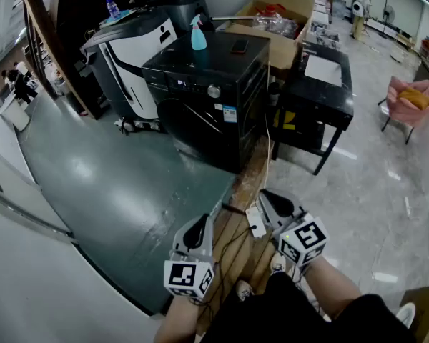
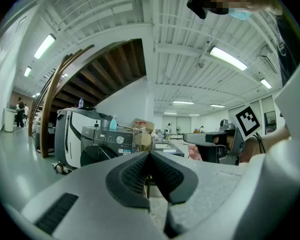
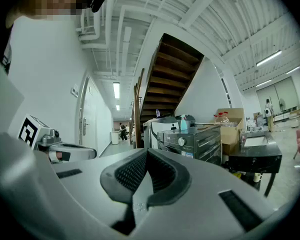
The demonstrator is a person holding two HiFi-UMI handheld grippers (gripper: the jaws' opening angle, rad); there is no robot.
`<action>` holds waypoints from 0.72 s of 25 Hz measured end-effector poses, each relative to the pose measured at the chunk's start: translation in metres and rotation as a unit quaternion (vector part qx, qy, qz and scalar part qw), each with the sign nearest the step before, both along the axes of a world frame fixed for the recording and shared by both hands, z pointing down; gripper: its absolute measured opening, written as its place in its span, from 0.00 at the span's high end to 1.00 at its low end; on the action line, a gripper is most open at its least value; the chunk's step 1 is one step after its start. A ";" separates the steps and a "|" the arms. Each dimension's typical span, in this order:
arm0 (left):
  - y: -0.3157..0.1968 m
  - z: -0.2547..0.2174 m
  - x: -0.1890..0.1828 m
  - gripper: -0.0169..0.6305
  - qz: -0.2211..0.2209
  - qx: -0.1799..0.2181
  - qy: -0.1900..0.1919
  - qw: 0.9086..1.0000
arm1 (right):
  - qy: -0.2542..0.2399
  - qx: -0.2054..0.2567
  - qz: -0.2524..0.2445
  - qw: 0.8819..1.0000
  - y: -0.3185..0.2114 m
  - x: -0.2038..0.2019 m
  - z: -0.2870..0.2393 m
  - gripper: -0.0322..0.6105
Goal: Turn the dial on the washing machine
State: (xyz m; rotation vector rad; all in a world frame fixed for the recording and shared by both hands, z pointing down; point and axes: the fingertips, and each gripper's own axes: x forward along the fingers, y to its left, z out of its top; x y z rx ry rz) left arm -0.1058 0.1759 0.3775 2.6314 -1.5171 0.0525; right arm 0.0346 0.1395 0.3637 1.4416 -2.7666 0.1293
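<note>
A black washing machine (image 1: pixel 207 109) stands on the floor at 12 o'clock from the person, well apart from both tools. Its silver dial (image 1: pixel 214 91) sits at the right end of the control strip. On the lid rest a blue spray bottle (image 1: pixel 198 34) and a dark phone (image 1: pixel 239 46). A white-and-black machine (image 1: pixel 125 63) crowds it at 10 o'clock, a cardboard box (image 1: pixel 275 16) sits at 1 o'clock, and a black bench (image 1: pixel 322 98) at 2 o'clock. A wooden strip (image 1: pixel 239 213) runs along the floor from the tools towards the washer. The left tool (image 1: pixel 199 224) and right tool (image 1: pixel 266 196) are each pressed together on nothing (both low in the head view). The panel print is too small to read. The person's legs are cut off at 6 o'clock.
</note>
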 end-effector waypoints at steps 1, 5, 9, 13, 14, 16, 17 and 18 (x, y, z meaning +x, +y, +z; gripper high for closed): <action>0.001 0.002 0.001 0.97 0.001 0.002 0.003 1.000 | 0.000 0.000 0.000 1.000 0.001 0.000 0.001 0.95; 0.004 0.004 0.001 0.97 0.002 0.005 0.007 1.000 | 0.002 0.001 -0.001 1.000 0.004 0.000 0.003 0.95; 0.001 0.003 0.001 0.97 0.002 0.004 0.006 1.000 | -0.009 0.001 -0.001 1.000 0.003 0.002 0.002 0.95; -0.001 0.003 0.003 0.97 0.004 0.007 0.007 1.000 | -0.008 0.006 0.002 1.000 0.001 0.003 0.002 0.95; -0.002 0.003 0.003 0.97 0.004 0.008 0.007 1.000 | -0.006 0.007 0.002 1.000 0.001 0.003 0.002 0.95; -0.003 0.004 0.002 0.97 0.002 0.008 0.005 1.000 | -0.005 0.008 0.001 1.000 -0.001 0.002 0.004 0.95; -0.005 0.005 0.001 0.97 0.000 0.008 0.003 1.000 | -0.006 0.008 0.000 1.000 -0.002 0.001 0.004 0.95; -0.007 0.005 0.000 0.97 -0.002 0.009 0.001 1.000 | -0.007 0.008 -0.001 1.000 -0.004 0.000 0.004 0.95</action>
